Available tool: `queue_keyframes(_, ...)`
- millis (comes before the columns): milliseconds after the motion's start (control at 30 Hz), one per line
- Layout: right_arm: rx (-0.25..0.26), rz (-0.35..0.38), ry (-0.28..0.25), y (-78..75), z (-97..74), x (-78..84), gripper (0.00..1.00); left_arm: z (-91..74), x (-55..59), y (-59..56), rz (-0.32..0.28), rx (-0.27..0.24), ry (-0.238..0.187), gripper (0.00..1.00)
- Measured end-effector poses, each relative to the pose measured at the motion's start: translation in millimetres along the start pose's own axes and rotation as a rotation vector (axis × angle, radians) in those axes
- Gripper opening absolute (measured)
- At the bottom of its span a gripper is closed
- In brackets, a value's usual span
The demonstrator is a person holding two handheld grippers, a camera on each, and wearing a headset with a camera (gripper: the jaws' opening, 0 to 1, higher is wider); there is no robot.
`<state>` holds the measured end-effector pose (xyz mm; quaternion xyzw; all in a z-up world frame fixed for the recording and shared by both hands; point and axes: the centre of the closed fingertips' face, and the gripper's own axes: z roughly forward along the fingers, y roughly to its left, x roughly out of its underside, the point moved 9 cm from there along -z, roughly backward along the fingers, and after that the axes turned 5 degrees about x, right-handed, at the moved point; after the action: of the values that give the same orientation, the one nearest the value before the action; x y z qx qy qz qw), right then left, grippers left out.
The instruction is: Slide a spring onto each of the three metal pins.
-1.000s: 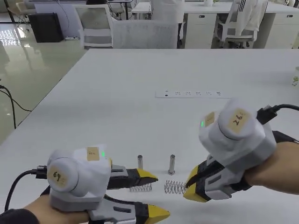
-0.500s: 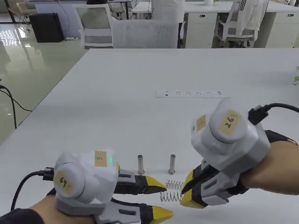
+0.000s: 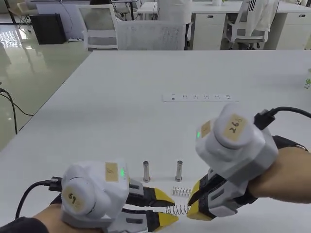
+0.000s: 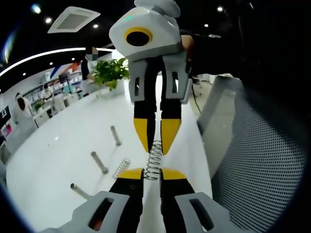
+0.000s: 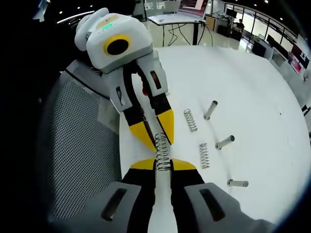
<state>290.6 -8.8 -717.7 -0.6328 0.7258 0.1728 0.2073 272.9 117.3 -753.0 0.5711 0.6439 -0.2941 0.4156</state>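
One spring [image 3: 177, 209] stretches between my two grippers just above the white table [image 3: 146, 97]. My left gripper [image 3: 169, 208] is shut on one end and my right gripper [image 3: 193, 201] is shut on the other. In the left gripper view the held spring [image 4: 154, 160] runs from my left gripper [image 4: 152, 174] up to the right gripper [image 4: 156, 141]. Three metal pins [image 5: 210, 109] [image 5: 224, 142] [image 5: 237, 183] stand bare beside two loose springs [image 5: 190, 120] [image 5: 203, 155]. Two pins [image 3: 146, 171] [image 3: 179, 170] stand just beyond the grippers, a loose spring [image 3: 182, 191] lying near them.
A white power strip [image 3: 199, 97] lies flat further back on the table. Office chairs [image 3: 99, 26] and desks stand beyond the far edge. A black cable [image 3: 284, 112] trails from my right gripper. The table's near edge lies under my hands.
Both grippers have come together in front of the pins. A spring that lay on the table is now lifted and held between them, and the left gripper's jaws have narrowed onto it.
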Motion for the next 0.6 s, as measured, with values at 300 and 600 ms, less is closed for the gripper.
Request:
queue_keyframes(300, 0.009, 0.000, -0.007, 2.0, -4.4, -5.5, 0.08, 0.8, -0.5, 0.6, 0.031, -0.005, 0.021, 0.03)
queue_keyframes(600, 0.021, -0.012, -0.056, 3.8, -11.6, -15.6, 0.08, -0.5, -1.3, 0.4, 0.026, -0.013, 0.014, 0.03)
